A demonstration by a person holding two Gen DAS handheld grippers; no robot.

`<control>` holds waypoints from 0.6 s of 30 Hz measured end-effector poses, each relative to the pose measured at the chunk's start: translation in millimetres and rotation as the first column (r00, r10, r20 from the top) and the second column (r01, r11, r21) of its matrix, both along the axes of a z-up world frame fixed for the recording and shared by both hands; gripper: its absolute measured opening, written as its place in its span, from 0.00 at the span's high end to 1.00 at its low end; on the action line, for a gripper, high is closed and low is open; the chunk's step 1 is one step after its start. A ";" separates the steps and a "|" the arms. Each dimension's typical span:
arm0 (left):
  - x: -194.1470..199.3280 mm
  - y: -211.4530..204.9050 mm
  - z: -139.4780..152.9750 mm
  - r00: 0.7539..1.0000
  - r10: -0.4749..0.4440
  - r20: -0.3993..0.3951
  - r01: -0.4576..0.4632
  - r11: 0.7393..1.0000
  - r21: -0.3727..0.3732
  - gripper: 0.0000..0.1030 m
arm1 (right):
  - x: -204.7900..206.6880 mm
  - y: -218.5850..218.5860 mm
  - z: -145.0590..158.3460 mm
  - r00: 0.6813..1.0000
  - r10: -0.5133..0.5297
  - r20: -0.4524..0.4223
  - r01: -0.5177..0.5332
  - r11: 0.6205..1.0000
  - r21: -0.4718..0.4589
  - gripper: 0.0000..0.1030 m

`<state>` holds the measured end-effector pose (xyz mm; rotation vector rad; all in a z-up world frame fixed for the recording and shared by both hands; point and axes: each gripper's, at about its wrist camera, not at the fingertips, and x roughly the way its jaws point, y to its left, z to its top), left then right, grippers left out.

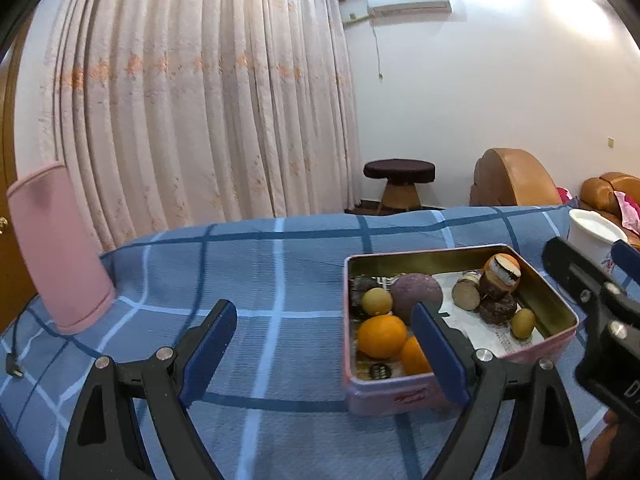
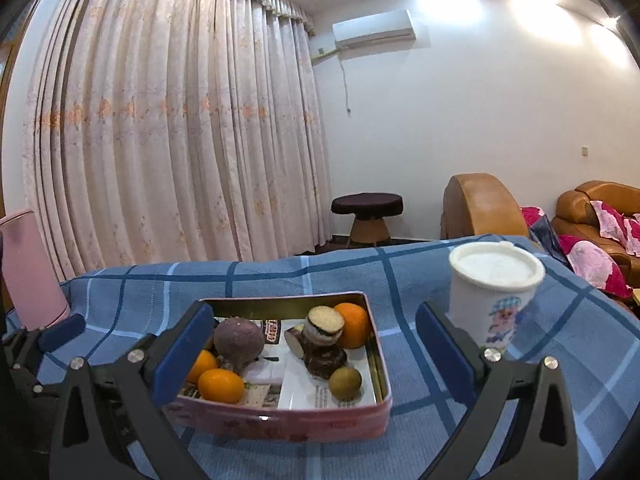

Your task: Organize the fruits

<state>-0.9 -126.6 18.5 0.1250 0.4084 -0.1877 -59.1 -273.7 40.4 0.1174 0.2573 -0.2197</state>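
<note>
Both my grippers, left (image 1: 324, 344) and right (image 2: 314, 354), gape with nothing between the pads. The fruit sits in the tin (image 2: 382, 376): oranges (image 2: 221, 385) at its 8 o'clock, a cup (image 2: 492, 292) at 2. This fits either sorting ahead or sorting done, so I judge no step.

Table under blue plaid cloth (image 2: 280, 280). On it: pink tin (image 2: 280, 420) of fruit, white cup (image 2: 492, 300) just right, pink container (image 1: 56, 248) far left, black cable (image 1: 16, 356).
</note>
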 end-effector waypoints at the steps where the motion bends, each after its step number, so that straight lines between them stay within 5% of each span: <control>1: -2.6 2.6 0.3 1.000 0.003 0.005 -0.003 1.000 0.000 0.12 | -4.3 0.4 0.2 1.000 -0.001 0.009 0.001 1.000 -0.001 0.00; 18: -23.2 20.5 1.6 0.997 0.047 0.053 -0.046 0.999 -0.029 0.12 | -38.6 15.8 7.0 0.992 -0.062 0.106 0.066 0.997 -0.030 0.00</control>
